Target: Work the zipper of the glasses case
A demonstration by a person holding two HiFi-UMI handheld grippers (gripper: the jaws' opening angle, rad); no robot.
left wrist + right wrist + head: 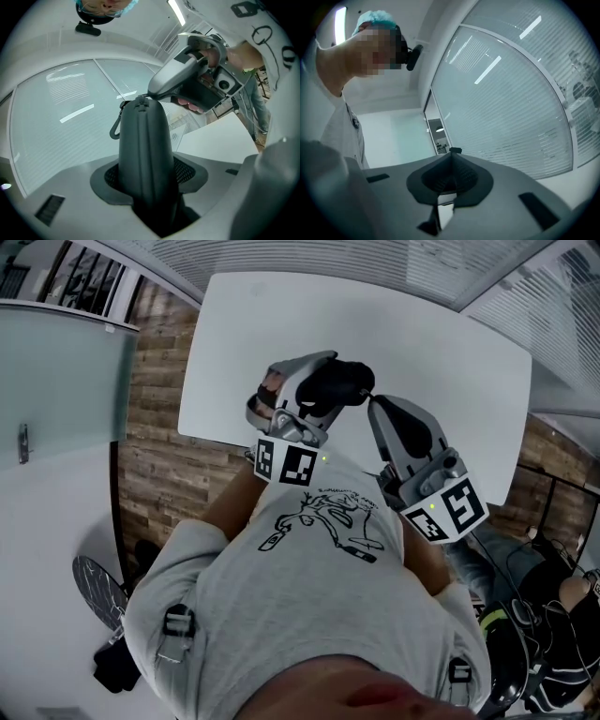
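Observation:
A black glasses case (349,381) is held in the air over the white table (450,343), and my left gripper (323,382) is shut on it. In the left gripper view the case (143,140) stands upright between the mesh pads (111,176), a small clip (114,130) hanging off its upper left. My right gripper (373,401) comes in from the right, and its tip (152,92) meets the case's top end. Seen from the right gripper view, that gripper (451,158) is closed, with a small dark zipper pull (455,150) pinched at the very tip. The zipper line itself is hidden.
The table's near edge (225,442) lies just ahead of the person's chest, with plank flooring (159,474) left of it. A frosted glass partition (56,381) stands at the left. Cables and another person's leg (562,615) are at the lower right.

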